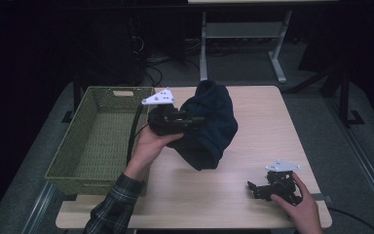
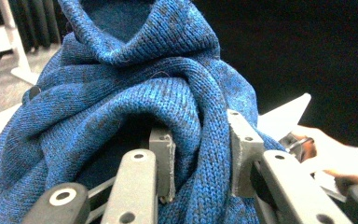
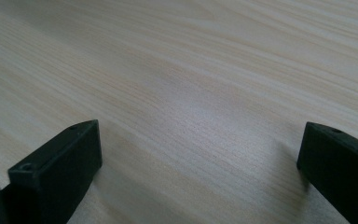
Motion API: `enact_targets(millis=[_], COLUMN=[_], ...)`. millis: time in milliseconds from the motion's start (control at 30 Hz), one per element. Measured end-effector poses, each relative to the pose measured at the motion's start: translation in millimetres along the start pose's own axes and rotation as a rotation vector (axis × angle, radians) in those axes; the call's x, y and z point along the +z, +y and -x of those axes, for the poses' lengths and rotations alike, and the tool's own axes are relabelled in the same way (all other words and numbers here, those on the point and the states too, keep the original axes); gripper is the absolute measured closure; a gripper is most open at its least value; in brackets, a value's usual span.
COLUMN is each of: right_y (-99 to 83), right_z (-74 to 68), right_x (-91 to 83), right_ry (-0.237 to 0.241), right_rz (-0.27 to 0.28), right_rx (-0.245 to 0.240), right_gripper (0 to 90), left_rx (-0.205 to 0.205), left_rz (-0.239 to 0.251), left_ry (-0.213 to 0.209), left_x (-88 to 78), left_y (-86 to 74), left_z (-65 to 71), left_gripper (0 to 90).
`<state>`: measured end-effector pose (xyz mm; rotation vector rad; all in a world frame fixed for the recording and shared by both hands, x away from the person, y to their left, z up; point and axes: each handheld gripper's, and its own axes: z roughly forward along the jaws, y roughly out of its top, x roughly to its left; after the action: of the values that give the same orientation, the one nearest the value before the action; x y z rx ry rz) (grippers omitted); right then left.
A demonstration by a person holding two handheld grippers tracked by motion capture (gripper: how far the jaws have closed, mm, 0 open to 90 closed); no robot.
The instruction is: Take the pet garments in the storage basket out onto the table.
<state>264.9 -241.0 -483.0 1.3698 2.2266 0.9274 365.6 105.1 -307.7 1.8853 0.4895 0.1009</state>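
1. The blue knitted garment (image 1: 208,124) hangs bunched from the left gripper (image 1: 195,122), lifted clear above the middle of the table (image 1: 268,122) — its lower folds hang just over the wood, and whether they brush it cannot be told.
2. In the left gripper view the jaws are clamped on a thick roll of the knit (image 2: 200,140), so the hold looks firm.
3. The right gripper (image 1: 253,189) rests near the table's front right corner with its jaws spread wide over bare wood, gripping nothing.
4. The step in hand reads as the carry: the cloth is up and sits just right of the green woven basket (image 1: 102,141), which stands at the table's left edge.
5. The next move probably calls for swinging the bundle left over the basket's near wall, high enough that the trailing folds clear the rim — then letting go once most of the cloth hangs inside.
6. The surface is pale wood-grain laminate.
7. The room behind is dim, with grey carpet (image 1: 253,66), a white desk frame (image 1: 243,29) and loose cables (image 1: 151,63) on the floor.
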Motion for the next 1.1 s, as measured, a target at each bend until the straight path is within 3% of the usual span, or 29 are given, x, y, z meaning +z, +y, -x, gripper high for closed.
enact_targets(millis=[167, 500, 567, 633, 800, 1033, 1100], right_y=[0.0, 0.0, -0.1, -0.1, -0.1, -0.1, -0.1], right_z=[0.0, 0.1, 0.1, 0.1, 0.0, -0.1, -0.1], right_x=[0.0, 0.1, 0.1, 0.1, 0.0, -0.1, 0.0], right_ry=[0.000, 0.000, 0.000, 0.000, 0.000, 0.001, 0.001], right_rz=[0.000, 0.001, 0.000, 0.000, -0.002, -0.002, -0.001], right_rx=[0.000, -0.001, -0.002, -0.002, 0.000, 0.002, 0.001], right_gripper=[0.0, 0.0, 0.0, 0.0, 0.0, 0.0, 0.0], left_rx=[-0.010, -0.044, -0.065, -0.064, -0.070, -0.073, -0.058], left_rz=[-0.059, -0.123, -0.151, -0.162, -0.242, -0.302, -0.347], left_ry=[0.006, 0.010, 0.005, 0.004, 0.009, 0.020, 0.032], left_x=[23.8, 58.3, 73.1, 78.2, 104.8, 129.7, 143.0], left_y=[-12.4, -29.3, -36.7, -39.5, -54.4, -70.5, -79.1], left_z=[-2.5, -7.3, -8.2, -9.1, -14.8, -16.8, -16.7], left_gripper=[67.8, 67.8, 67.7, 67.7, 67.7, 67.1, 67.0])
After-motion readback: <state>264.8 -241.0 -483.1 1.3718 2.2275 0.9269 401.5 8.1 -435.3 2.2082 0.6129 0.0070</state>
